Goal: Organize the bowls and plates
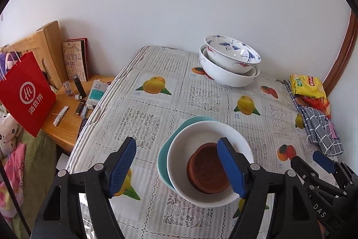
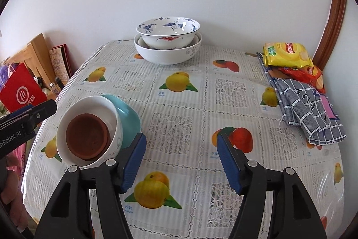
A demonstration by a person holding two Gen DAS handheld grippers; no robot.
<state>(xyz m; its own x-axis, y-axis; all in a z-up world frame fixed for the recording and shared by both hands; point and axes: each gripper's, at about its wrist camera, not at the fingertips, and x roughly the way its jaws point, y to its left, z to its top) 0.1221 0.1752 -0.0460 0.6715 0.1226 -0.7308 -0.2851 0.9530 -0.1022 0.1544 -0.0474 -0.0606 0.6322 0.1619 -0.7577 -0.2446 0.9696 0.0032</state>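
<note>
A white bowl (image 1: pixel 192 140) sits nested in a teal bowl (image 1: pixel 163 158) on the table, with a brown clay dish (image 1: pixel 208 169) inside it. The same stack shows in the right wrist view: white bowl (image 2: pixel 67 127), teal bowl (image 2: pixel 128 120), clay dish (image 2: pixel 87 136). At the back, a blue-patterned bowl (image 1: pixel 232 53) (image 2: pixel 167 34) rests in a large white bowl (image 1: pixel 228 75) (image 2: pixel 167 53). My left gripper (image 1: pixel 176 166) is open, hovering over the near stack. My right gripper (image 2: pixel 180 162) is open and empty, just right of that stack.
Snack bags (image 2: pixel 286 55) and a folded checked cloth (image 2: pixel 306 109) lie at the table's right edge. A red paper bag (image 1: pixel 24 91), books and small bottles (image 1: pixel 78 84) crowd a wooden side table on the left. A white wall is behind.
</note>
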